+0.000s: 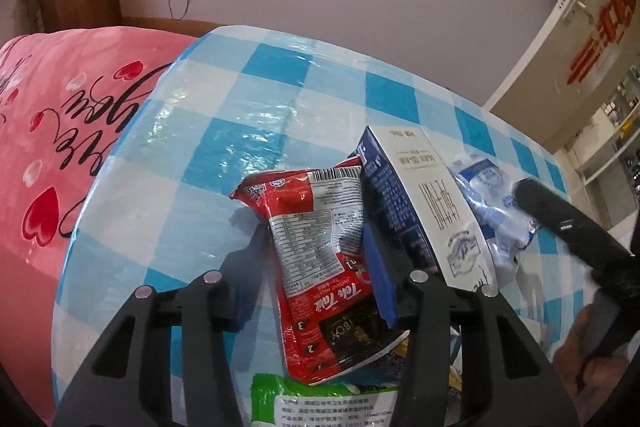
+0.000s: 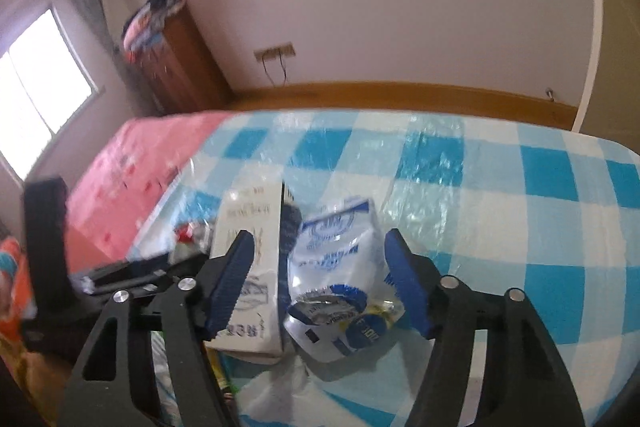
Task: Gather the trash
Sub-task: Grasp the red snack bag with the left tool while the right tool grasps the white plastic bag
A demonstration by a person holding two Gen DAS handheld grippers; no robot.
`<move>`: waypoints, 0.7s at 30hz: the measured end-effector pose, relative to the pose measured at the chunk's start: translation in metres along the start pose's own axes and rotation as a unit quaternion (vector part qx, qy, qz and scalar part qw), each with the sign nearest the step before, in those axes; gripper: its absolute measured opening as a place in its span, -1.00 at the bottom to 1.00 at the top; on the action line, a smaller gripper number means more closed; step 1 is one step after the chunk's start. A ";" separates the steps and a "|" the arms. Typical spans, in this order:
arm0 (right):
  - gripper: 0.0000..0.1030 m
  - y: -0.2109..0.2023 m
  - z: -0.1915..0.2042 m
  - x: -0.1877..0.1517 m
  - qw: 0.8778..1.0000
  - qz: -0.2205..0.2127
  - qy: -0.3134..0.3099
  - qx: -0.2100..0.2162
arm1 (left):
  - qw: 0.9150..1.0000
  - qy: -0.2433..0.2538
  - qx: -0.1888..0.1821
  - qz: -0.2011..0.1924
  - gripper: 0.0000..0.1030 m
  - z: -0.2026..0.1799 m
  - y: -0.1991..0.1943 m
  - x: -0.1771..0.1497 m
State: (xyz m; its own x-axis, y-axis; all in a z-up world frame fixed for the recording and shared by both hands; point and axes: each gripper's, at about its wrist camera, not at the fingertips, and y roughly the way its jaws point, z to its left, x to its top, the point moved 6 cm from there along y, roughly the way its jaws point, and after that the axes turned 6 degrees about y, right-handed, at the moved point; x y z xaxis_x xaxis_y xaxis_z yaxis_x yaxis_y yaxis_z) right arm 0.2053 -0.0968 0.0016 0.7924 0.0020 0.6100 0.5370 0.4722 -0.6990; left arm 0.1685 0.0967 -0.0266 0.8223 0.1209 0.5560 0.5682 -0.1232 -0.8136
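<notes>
On blue-checked tablecloth, trash clustered near front edge. Left gripper: fingers straddle red instant-noodle packet, packet between them; whether clamped, cannot tell. White-and-navy carton upright just beside packet, right. Green wrapper below. Right gripper: jaws apart, flanking crumpled blue-white pouch, not touching it. Carton adjacent left of pouch. Pink heart-print bedspread beyond table's left edge.

"Tek Talk", "INSTANT", numerals 2 and 3 — upside down on red packet.
</notes>
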 end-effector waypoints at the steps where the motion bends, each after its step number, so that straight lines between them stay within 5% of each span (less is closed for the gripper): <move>1: 0.29 0.002 0.000 -0.003 1.000 0.003 -0.006 -0.004 | 1.000 0.002 -0.001 0.000 -0.06 -0.001 0.000 -0.001; 12: -0.15 -0.008 -0.018 -0.015 0.998 -0.019 -0.037 -0.044 | 1.000 0.014 -0.010 -0.002 -0.07 -0.013 0.000 -0.006; 19: -0.13 -0.014 -0.033 -0.019 1.000 -0.015 0.006 -0.023 | 1.000 0.007 -0.016 -0.005 -0.08 -0.011 -0.001 -0.007; 21: 0.11 -0.016 -0.041 -0.015 0.999 -0.017 0.037 -0.007 | 1.000 0.004 -0.018 -0.005 -0.08 -0.011 -0.002 -0.008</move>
State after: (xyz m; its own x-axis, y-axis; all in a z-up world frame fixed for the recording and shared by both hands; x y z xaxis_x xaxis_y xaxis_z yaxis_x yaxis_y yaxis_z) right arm 0.1966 -0.1407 -0.0115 0.7925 -0.0785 0.6049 0.5673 0.4592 -0.6836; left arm 0.1617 0.0856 -0.0277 0.8164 0.1143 0.5661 0.5775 -0.1564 -0.8012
